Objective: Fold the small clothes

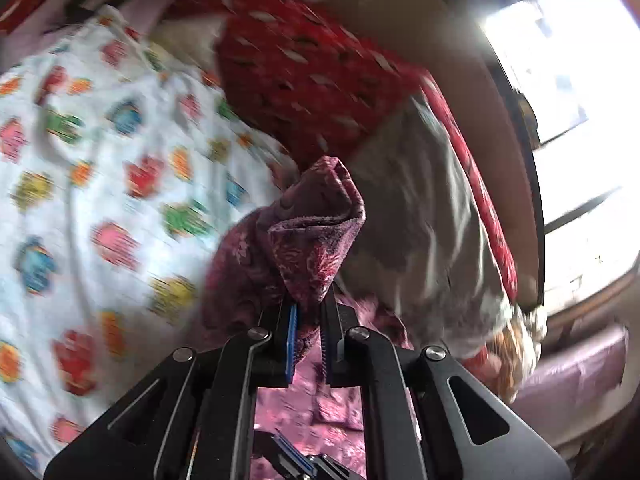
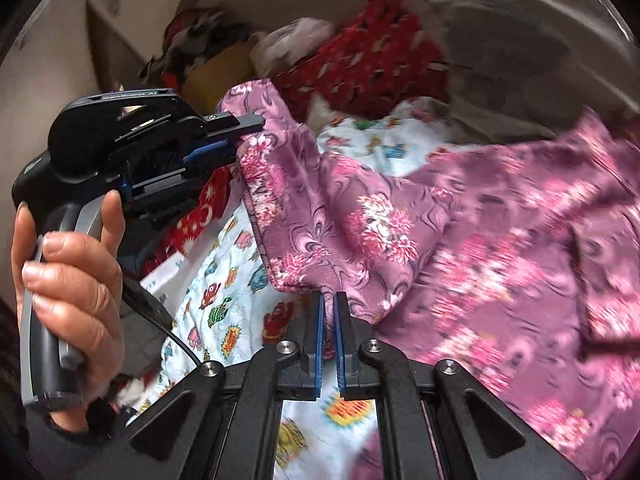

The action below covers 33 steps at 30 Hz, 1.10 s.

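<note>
A purple floral garment (image 2: 384,220) hangs lifted above the bed, stretched between both grippers. My left gripper (image 1: 310,312) is shut on a bunched corner of the garment (image 1: 316,240), which stands up in front of its blue pads. In the right wrist view the left gripper (image 2: 240,136) shows at the upper left, held by a hand (image 2: 68,272), clamped on the garment's top edge. My right gripper (image 2: 329,312) is shut on the lower hem of the same edge. The rest of the garment trails off blurred to the right.
A white bedsheet with colourful cartoon prints (image 1: 100,184) covers the bed below. A red patterned blanket (image 1: 304,80) and a grey cloth (image 1: 420,216) lie at the far side. A bright window (image 1: 560,100) is to the right. A cable (image 2: 176,332) hangs from the left gripper.
</note>
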Each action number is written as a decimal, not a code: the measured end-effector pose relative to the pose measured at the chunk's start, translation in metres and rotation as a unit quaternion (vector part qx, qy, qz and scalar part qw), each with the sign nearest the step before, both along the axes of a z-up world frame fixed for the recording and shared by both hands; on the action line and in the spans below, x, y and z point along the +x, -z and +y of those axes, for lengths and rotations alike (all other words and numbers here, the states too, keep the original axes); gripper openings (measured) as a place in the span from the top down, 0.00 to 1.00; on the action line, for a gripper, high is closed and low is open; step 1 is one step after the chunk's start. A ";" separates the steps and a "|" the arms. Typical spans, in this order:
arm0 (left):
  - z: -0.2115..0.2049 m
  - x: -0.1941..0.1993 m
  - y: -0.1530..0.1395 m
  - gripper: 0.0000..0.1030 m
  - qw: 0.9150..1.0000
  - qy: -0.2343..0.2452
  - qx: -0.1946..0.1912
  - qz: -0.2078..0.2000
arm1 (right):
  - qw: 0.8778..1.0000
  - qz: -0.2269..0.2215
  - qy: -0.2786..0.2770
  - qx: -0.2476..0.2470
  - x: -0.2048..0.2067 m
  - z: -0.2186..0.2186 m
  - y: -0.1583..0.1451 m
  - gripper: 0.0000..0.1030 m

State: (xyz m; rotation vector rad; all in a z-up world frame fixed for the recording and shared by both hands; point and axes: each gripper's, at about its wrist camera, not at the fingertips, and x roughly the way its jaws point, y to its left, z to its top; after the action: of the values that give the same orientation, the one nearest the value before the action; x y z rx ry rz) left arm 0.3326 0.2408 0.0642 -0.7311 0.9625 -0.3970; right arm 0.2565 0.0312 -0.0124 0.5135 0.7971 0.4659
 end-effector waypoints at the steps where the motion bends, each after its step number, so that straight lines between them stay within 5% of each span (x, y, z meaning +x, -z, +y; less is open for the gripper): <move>1: -0.011 -0.001 0.001 0.93 1.000 0.008 0.001 0.000 | 1.000 0.002 0.008 0.005 -0.003 -0.009 0.001 0.96; 21: -0.177 -0.035 0.080 0.93 0.981 0.153 0.057 0.108 | 0.988 0.096 0.098 0.064 -0.059 -0.117 0.068 0.91; 24: -0.179 -0.042 0.084 0.92 0.980 0.150 0.069 0.114 | 0.989 0.092 0.099 0.058 -0.066 -0.128 0.066 0.90; 26: -0.171 -0.045 0.081 0.88 0.980 0.150 0.044 0.122 | 0.990 0.092 0.095 0.048 -0.070 -0.135 0.064 0.90; 30: -0.133 -0.061 0.065 0.63 0.983 0.140 -0.027 0.113 | 0.991 0.090 0.099 0.030 -0.081 -0.155 0.059 0.86; 33: -0.096 -0.079 0.054 0.60 0.988 0.118 -0.044 0.090 | 0.989 0.087 0.118 0.027 -0.083 -0.174 0.053 0.86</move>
State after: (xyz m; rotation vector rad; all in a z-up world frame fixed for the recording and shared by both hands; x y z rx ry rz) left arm 0.2540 0.1447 0.0103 -0.7447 1.2128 -0.5918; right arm 0.1732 -0.1431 -0.0653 0.6962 0.8795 0.2267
